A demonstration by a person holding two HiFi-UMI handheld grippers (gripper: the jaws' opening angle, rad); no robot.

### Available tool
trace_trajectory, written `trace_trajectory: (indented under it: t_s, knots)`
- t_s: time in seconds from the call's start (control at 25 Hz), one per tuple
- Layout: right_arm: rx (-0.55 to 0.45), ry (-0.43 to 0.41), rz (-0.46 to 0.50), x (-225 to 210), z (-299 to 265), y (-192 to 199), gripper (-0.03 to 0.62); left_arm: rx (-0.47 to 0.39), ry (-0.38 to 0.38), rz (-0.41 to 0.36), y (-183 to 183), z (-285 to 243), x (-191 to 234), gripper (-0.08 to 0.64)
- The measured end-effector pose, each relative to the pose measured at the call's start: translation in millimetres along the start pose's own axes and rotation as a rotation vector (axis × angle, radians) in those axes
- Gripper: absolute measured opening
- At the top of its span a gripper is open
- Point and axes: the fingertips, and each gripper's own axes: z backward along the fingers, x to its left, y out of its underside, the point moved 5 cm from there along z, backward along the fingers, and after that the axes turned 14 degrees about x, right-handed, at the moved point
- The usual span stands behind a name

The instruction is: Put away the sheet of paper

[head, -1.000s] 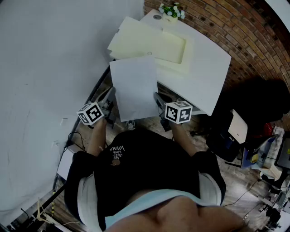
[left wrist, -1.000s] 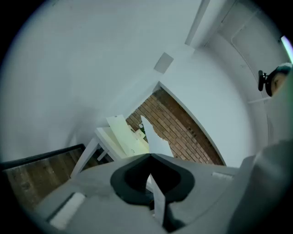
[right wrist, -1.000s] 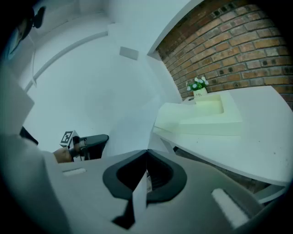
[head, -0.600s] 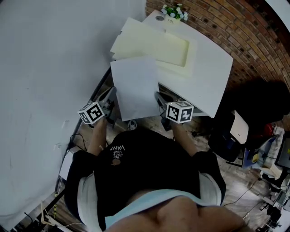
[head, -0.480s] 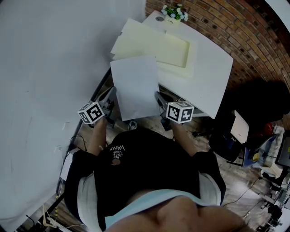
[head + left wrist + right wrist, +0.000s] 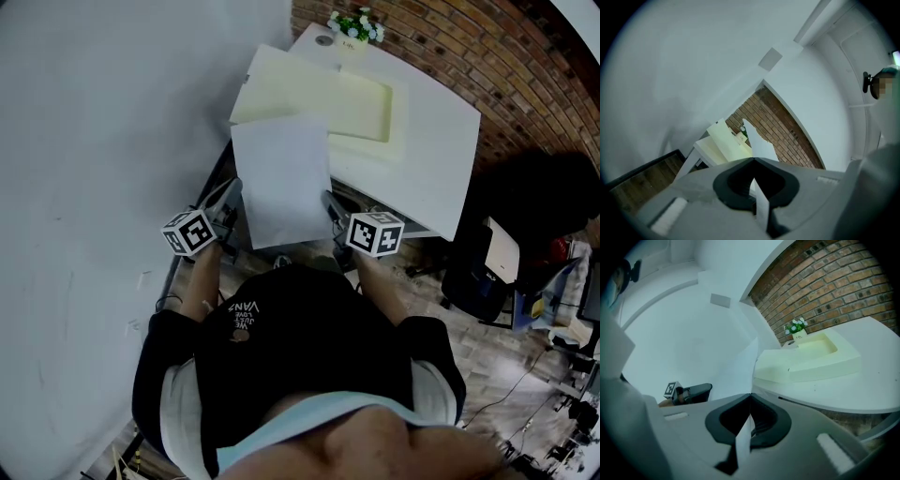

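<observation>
A white sheet of paper [image 6: 281, 180] is held flat in the air in front of the white table [image 6: 441, 150]. My left gripper [image 6: 232, 211] is shut on its near left edge, and my right gripper [image 6: 330, 214] is shut on its near right edge. The sheet [image 6: 761, 146] runs edge-on between the left jaws in the left gripper view, and the sheet [image 6: 738, 376] does the same in the right gripper view. An open pale yellow folder [image 6: 323, 94] lies on the table beyond the sheet's far edge, its flap spread to the left.
A small pot of flowers [image 6: 354, 26] stands at the table's far corner by the brick wall [image 6: 525, 75]. A white wall [image 6: 103, 141] is at the left. Dark bags and clutter [image 6: 497, 272] sit on the wooden floor at the right.
Both grippers and the sheet have shifted slightly forward and to the right, keeping their hold. The sheet's far edge reaches a little further over the folder.
</observation>
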Motion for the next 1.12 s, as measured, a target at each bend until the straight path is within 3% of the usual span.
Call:
trace_trajectory:
  t_s: [0.28, 1.12]
  knots:
    - [-0.005, 0.006, -0.026, -12.1, -3.9, -3.2, 0.0, 0.007, 0.024, 0.015, -3.2, -16.9, 9.3, -0.002]
    - [0.044, -0.057, 0.028, -102.2, -5.8, -99.7, 0.0, -0.071, -0.025, 0.031, -50.9, -119.3, -5.8, -0.002]
